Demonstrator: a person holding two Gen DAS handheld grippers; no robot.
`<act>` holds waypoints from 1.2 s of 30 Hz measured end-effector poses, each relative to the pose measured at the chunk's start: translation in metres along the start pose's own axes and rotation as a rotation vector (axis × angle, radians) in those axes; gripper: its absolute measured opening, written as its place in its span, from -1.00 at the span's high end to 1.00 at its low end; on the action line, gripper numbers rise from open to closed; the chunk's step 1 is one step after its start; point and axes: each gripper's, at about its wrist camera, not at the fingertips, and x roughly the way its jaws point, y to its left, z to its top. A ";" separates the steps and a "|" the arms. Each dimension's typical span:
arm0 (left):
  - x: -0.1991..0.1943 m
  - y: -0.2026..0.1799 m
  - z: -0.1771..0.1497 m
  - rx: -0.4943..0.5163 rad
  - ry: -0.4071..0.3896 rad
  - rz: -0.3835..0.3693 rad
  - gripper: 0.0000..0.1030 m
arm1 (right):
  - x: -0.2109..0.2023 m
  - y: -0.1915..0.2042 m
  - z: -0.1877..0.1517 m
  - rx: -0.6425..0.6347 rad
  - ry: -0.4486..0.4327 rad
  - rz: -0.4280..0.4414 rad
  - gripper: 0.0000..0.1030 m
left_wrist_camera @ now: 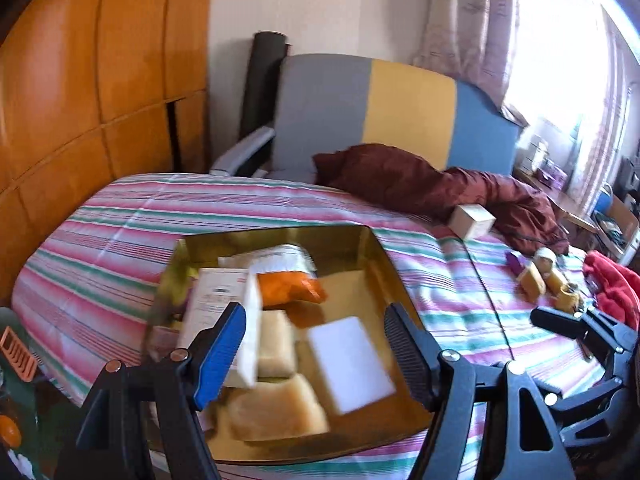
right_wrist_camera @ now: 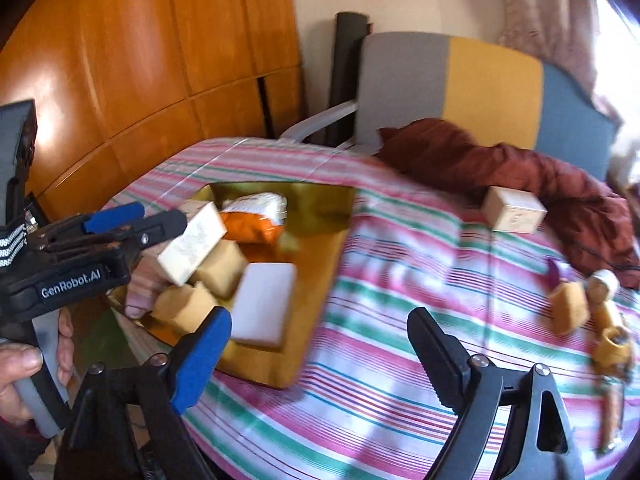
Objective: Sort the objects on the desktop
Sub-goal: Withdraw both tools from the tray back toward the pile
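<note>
1. Over the gold tray (left_wrist_camera: 352, 240) on the striped bedspread (left_wrist_camera: 104, 240), the left gripper (left_wrist_camera: 316, 344) hangs with its jaws spread wide; a white carton (left_wrist_camera: 224, 312) lies against its blue-padded finger (left_wrist_camera: 218, 356), but the far finger is well clear, so nothing is clamped.
2. Seen from the right wrist, the same white carton (right_wrist_camera: 194, 242) sits tilted at the tip of the left gripper (right_wrist_camera: 160, 220), above the tan blocks (right_wrist_camera: 220, 268) and beside a white slab (right_wrist_camera: 262, 306) in the tray (right_wrist_camera: 312, 316).
3. The right gripper (right_wrist_camera: 320, 356) is also wide open and holds nothing.
4. Loose items still lie to its right: a tan block (right_wrist_camera: 568, 306), a small wooden figure (right_wrist_camera: 606, 300) and, further back, a pale box (right_wrist_camera: 514, 208) (blur hides finer detail).
5. My judgement: the right gripper is the nearer one, and should swing rightward.
</note>
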 end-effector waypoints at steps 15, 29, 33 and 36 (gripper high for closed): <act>0.008 -0.090 -0.005 0.206 0.033 -0.186 -0.42 | -0.053 -0.121 -0.044 0.249 0.006 -0.171 -0.76; 0.024 -0.142 -0.008 0.275 0.093 -0.282 -0.42 | -0.095 -0.219 -0.061 0.378 0.058 -0.300 -0.76; 0.032 -0.149 -0.006 0.268 0.119 -0.300 -0.42 | -0.104 -0.245 -0.061 0.400 0.074 -0.326 -0.76; 0.040 -0.156 -0.004 0.265 0.141 -0.303 -0.42 | -0.108 -0.267 -0.063 0.422 0.104 -0.352 -0.76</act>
